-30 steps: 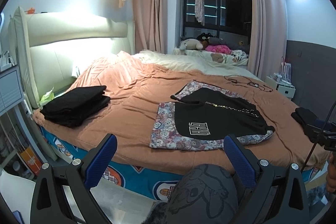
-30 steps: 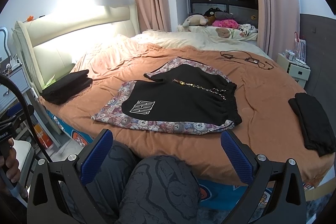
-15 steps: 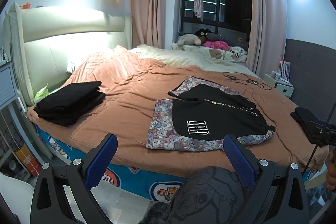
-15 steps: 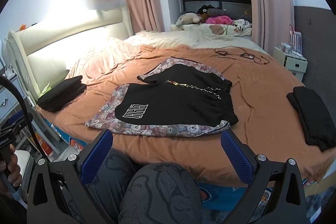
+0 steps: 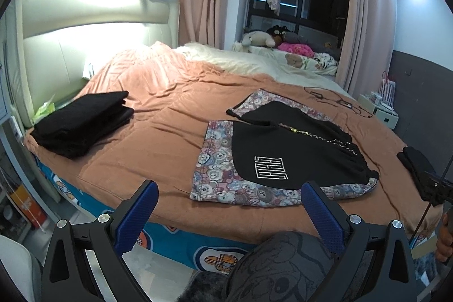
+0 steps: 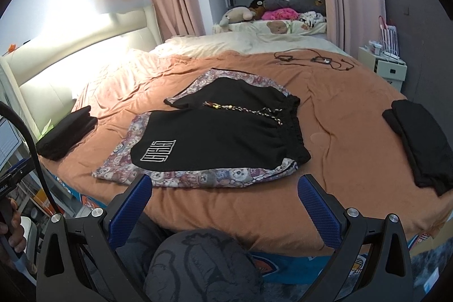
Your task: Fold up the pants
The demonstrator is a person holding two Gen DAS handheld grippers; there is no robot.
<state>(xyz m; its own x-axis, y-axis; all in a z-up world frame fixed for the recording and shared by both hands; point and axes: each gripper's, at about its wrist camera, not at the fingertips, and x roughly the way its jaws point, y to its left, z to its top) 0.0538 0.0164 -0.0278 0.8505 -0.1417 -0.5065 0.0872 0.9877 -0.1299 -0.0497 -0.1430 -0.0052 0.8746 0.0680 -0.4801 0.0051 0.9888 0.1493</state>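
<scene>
Black shorts (image 5: 288, 149) (image 6: 223, 132) with a white square logo, a braided drawstring and bear-print panels lie spread flat on the orange bedspread, waistband to the right. My left gripper (image 5: 226, 214) is open, hanging short of the bed's near edge with nothing between its blue pads. My right gripper (image 6: 225, 203) is open too, over the bed's near edge, just short of the shorts' near bear-print hem. Neither touches the cloth. A knee in grey printed fabric (image 5: 283, 262) (image 6: 201, 265) sits under both grippers.
A folded black stack (image 5: 82, 122) (image 6: 66, 133) lies at the bed's left edge by the headboard. Another folded black garment (image 6: 419, 137) (image 5: 416, 166) lies at the right edge. Black cables (image 6: 311, 60) trail on the far side. A white nightstand (image 6: 383, 67) stands right.
Both cameras have risen a little and eased forward, so the shorts sit slightly lower and larger in view. Both grippers stay open and the shorts have not moved.
</scene>
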